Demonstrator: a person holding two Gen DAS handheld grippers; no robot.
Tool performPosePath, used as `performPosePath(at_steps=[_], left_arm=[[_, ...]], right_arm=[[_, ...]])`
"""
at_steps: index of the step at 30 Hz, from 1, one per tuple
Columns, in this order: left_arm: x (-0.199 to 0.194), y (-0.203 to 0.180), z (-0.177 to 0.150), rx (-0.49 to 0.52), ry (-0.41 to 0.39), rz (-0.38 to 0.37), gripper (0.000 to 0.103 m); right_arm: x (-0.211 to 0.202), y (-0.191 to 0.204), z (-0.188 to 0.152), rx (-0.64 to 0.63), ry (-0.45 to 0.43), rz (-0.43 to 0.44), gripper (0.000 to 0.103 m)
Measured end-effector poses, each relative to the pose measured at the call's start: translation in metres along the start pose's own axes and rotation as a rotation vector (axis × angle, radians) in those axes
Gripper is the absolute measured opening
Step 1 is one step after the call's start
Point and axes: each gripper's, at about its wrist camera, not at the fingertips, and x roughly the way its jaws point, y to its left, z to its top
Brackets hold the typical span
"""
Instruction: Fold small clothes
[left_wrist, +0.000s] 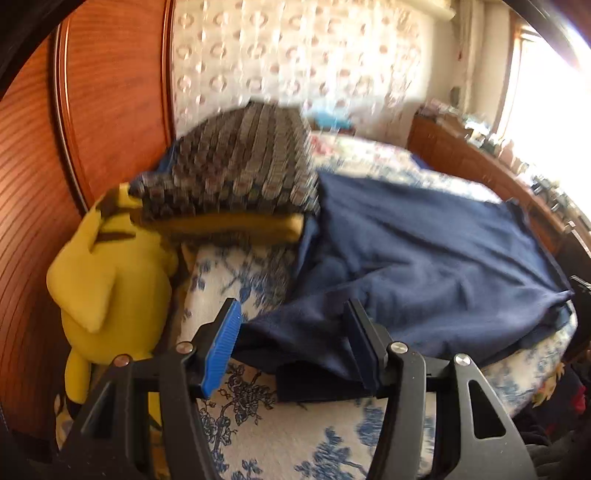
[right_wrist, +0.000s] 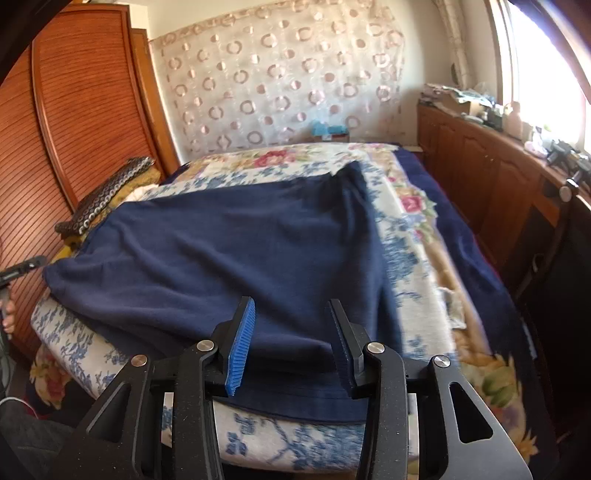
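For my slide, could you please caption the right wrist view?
Right gripper open over the near hem of a navy garment spread on a floral bedspread.

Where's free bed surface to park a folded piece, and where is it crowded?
Free: the floral bedspread strip right of the navy garment, out to the bed's dark blue border, and the far end below the dotted curtain. Crowded: the left edge by the wardrobe, with a grey knitted pile and a yellow plush toy.
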Motion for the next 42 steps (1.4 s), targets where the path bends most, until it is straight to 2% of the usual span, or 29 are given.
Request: performPosePath(at_steps=[5,9,10,11,13,20,24,26,29,32,34,36,38,42], left_arm=[[0.02,0.007,-0.014,-0.022,0.068,0.005,0.056],[0.019,0.005,-0.018,-0.024,0.079,-0.014,0.057],[0.019,0.004,-0.018,-0.025,0.083,-0.02,0.056],[0.019,0.003,-0.019,-0.025,0.089,-0.029,0.057],[0.02,0.0,-0.02,-0.016,0.093,-0.035,0.057],[0.018,-0.004,-0.021,-0.009,0.086,-0.03,0.057],[0.018,-0.006,-0.024,-0.004,0.066,-0.026,0.055],[0.018,-0.007,-0.024,0.008,0.064,-0.039,0.05],[0.018,-0.006,-0.022,0.01,0.07,-0.066,0.045],[0.02,-0.006,-0.021,0.014,0.067,-0.084,0.038],[0.021,-0.009,-0.019,0.025,0.071,-0.114,0.023],[0.022,-0.012,-0.018,0.032,0.075,-0.128,0.014],[0.021,-0.016,-0.014,0.036,0.06,-0.124,0.01],[0.005,-0.033,0.004,0.042,-0.015,-0.203,0.009]], right_arm=[[0.016,0.013,-0.002,-0.027,0.029,0.026,0.042],[0.026,0.019,-0.001,-0.041,0.043,0.041,0.043],[0.028,0.02,0.0,-0.046,0.047,0.043,0.047],[0.031,0.02,0.0,-0.05,0.051,0.043,0.055],[0.036,0.021,0.001,-0.059,0.056,0.04,0.063],[0.058,0.023,-0.005,-0.092,0.1,-0.012,0.064],[0.064,0.024,-0.013,-0.13,0.094,-0.068,0.069],[0.065,0.022,-0.014,-0.132,0.079,-0.104,0.081],[0.067,0.018,-0.014,-0.123,0.069,-0.105,0.086],[0.068,0.017,-0.015,-0.126,0.059,-0.104,0.086],[0.067,0.017,-0.016,-0.124,0.056,-0.103,0.086],[0.067,0.018,-0.016,-0.127,0.05,-0.107,0.086],[0.066,0.018,-0.017,-0.125,0.045,-0.107,0.086],[0.065,0.018,-0.018,-0.124,0.041,-0.105,0.086]])
